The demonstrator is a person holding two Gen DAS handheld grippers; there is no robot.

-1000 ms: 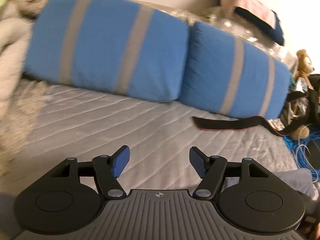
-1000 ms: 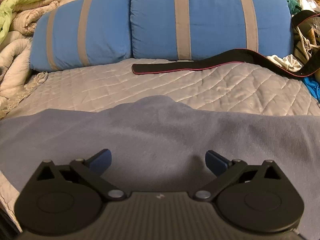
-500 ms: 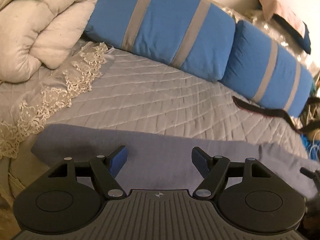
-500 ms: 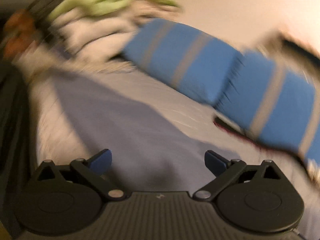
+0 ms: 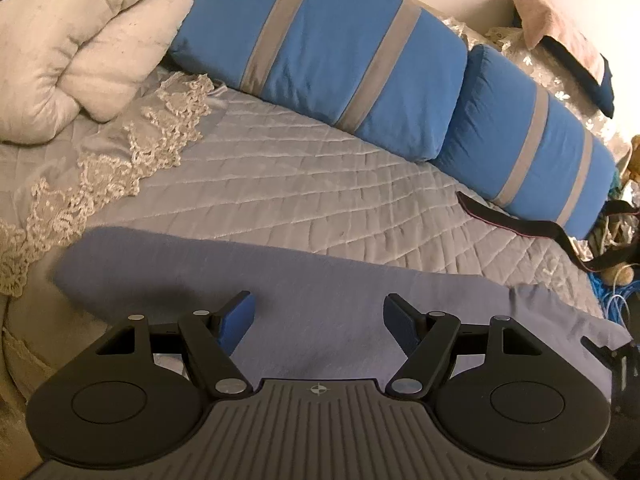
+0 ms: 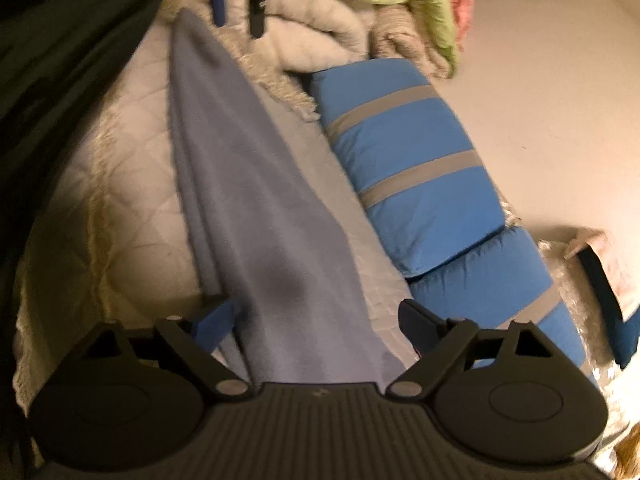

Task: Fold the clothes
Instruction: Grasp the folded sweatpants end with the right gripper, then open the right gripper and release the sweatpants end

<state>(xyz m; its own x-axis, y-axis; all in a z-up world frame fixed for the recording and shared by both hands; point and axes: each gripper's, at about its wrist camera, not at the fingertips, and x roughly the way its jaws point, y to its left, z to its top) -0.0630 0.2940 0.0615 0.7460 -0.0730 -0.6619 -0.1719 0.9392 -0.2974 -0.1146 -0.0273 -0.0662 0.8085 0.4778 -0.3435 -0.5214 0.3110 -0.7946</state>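
So the grey-blue garment (image 5: pixel 320 300) is stretched out long and narrow on the quilted bed (image 5: pixel 300 184), running parallel to the near edge and the blue pillows (image 5: pixel 340 56). You've got one end each. Your left gripper (image 5: pixel 318 318) sits over the end toward the bed's left corner, jaws well apart, nothing pinched. Your right gripper (image 6: pixel 316 320) looks straight down the garment's long axis from the other end, jaws closing with the cloth's end lying between them, pads not on it yet. Right looks nearer a grab, I'd say.
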